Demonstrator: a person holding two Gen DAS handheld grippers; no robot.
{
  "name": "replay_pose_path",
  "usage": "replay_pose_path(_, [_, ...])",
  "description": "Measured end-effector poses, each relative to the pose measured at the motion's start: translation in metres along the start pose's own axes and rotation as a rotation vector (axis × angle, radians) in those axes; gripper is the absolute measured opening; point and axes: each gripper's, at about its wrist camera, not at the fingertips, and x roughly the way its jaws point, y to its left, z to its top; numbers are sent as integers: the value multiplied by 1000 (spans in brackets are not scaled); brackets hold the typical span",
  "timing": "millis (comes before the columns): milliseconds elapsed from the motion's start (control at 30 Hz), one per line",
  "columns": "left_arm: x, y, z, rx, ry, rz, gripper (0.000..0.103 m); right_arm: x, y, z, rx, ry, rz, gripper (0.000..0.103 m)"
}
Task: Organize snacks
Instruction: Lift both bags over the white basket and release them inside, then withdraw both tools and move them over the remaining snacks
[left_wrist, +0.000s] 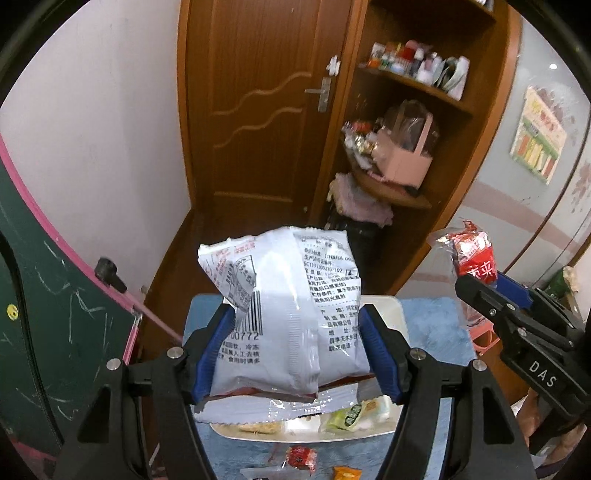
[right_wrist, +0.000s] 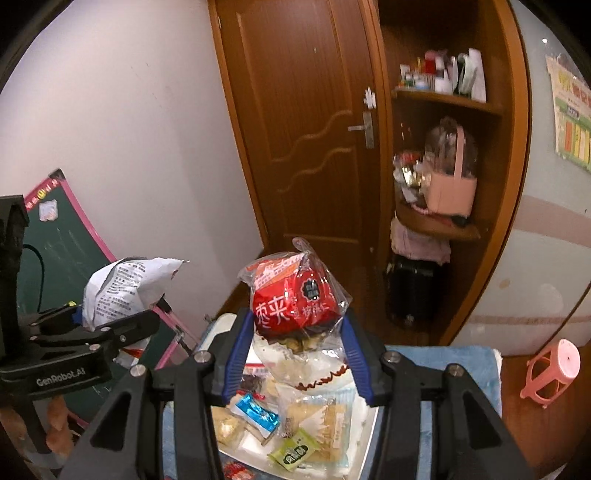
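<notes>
The left gripper (left_wrist: 299, 343) clamps a white snack bag (left_wrist: 284, 310) above the tray (right_wrist: 369, 424) (small snacks inside), while the right gripper (right_wrist: 295, 354) to its right grips a red-labelled clear packet (right_wrist: 295, 299).

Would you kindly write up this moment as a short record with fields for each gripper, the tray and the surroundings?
left gripper: shut on the white snack bag, held up above the tray
right gripper: shut on the red snack packet, clear wrapper, also lifted
tray: white, on a blue cloth, holding small wrapped snacks, among them a green packet and a blue packet
off the tray: a red candy on the cloth
background: wooden door, corner shelf, pink stool
</notes>
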Motion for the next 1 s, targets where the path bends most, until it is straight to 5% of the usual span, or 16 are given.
replay_pose_path(167, [28, 10, -8, -30, 71, 21, 90, 26, -6, -12, 0, 58, -8, 59])
replay_pose_path(667, [14, 18, -28, -68, 81, 16, 90, 4, 2, -28, -9, 57, 21, 60])
replay_pose_path(1000, [-36, 3, -38, -24, 20, 18, 90, -38, 14, -34, -53, 20, 33, 60])
